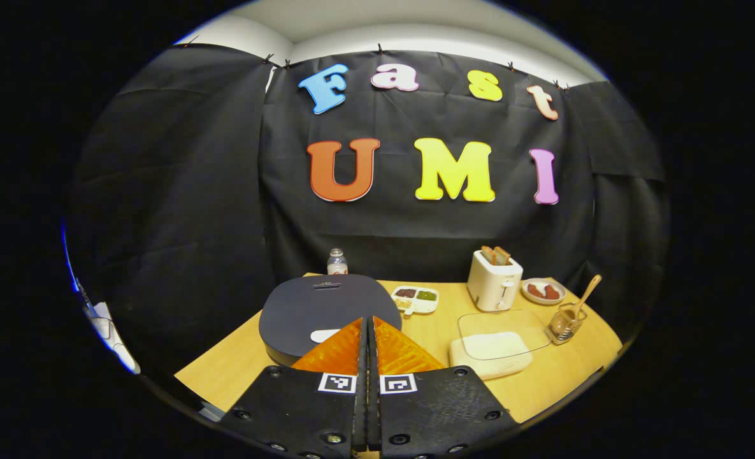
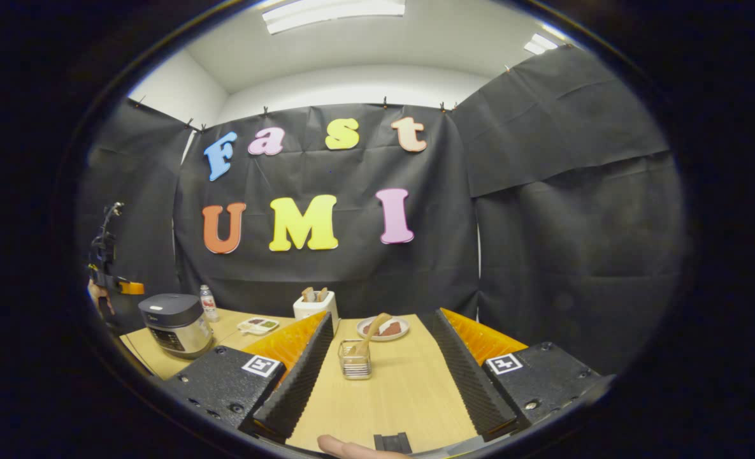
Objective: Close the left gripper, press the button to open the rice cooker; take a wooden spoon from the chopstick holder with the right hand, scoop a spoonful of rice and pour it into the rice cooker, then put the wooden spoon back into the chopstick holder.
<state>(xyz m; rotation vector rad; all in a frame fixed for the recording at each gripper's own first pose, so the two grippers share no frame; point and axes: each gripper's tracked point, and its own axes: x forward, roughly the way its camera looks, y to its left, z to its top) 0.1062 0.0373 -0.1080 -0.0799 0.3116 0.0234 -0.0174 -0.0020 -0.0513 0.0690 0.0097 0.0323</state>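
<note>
The wooden table (image 2: pixel 402 395) is the biggest thing here, and all the other things stand on it. Next in size is the rice cooker (image 1: pixel 326 312), dark on top, with its lid down; in the left gripper view it sits directly in front of the left gripper (image 1: pixel 367 331), and in the right gripper view it stands far at the left end of the table (image 2: pixel 174 323). The left gripper has its two fingers pressed together, with nothing between them, and its tips are above the front part of the cooker lid. I cannot tell if they touch the lid. The right gripper (image 2: pixel 383 347) has its fingers wide apart and holds nothing; it is above the table and points at the chopstick holder.

A white toaster (image 1: pixel 493 280) with bread slices in it stands near the back of the table. In front of it is a container of rice (image 1: pixel 492 352) with a clear lid. Just beside this container is the chopstick holder (image 2: pixel 354 358), a small wire basket, and the wooden spoon (image 2: pixel 374 330) leans in it with the bowl end up. Behind are a small plate (image 1: pixel 543 291) with red food, a white tray (image 1: pixel 415 298) with several compartments, and a small bottle (image 1: pixel 336 261).
</note>
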